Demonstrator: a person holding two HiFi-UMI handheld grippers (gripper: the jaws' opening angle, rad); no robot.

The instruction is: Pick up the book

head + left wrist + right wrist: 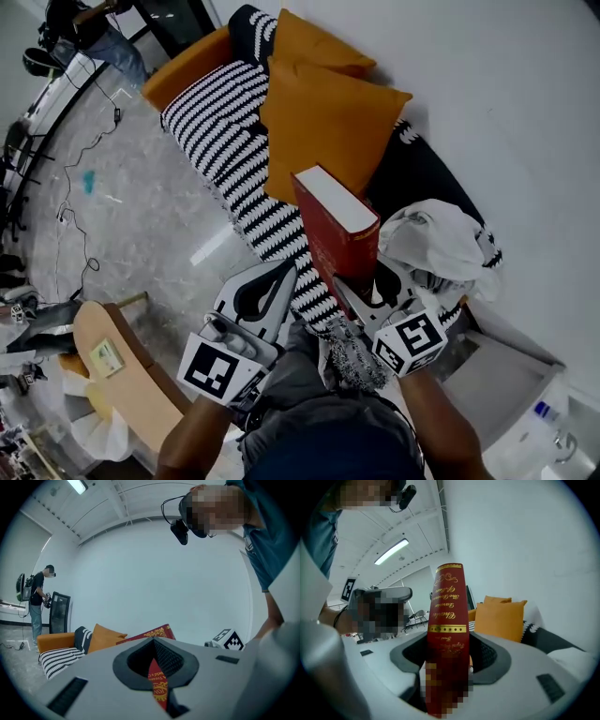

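My right gripper (447, 654) is clamped on the book (330, 230): its red spine stands upright between the two jaws, gold lettering facing my camera. My left gripper (279, 278) has its jaws drawn together on nothing; a sliver of red cover shows through the slit between them, so it sits just beside the book on its left without gripping it.

The book is up off the sofa in the head view, held on end above the striped throw (225, 141), with nothing under its top end. So I judge the pick-up itself as done (or very nearly so), and what is left is only to carry it steady or set it wherever it is wanted, which the task doesn't say.

Room to move, going outward: near and right of the book lies a crumpled white cloth (433, 239), close enough to snag if I swing right. Farther off, the two orange cushions (323, 122) lean behind the book's top edge, and the white wall (506, 103) closes off the far right. To the left the grey floor (141, 216) is open, with cables along its far-left side and a wooden seat (112, 361) near me on the left. Upward and toward my body looks the freest way.
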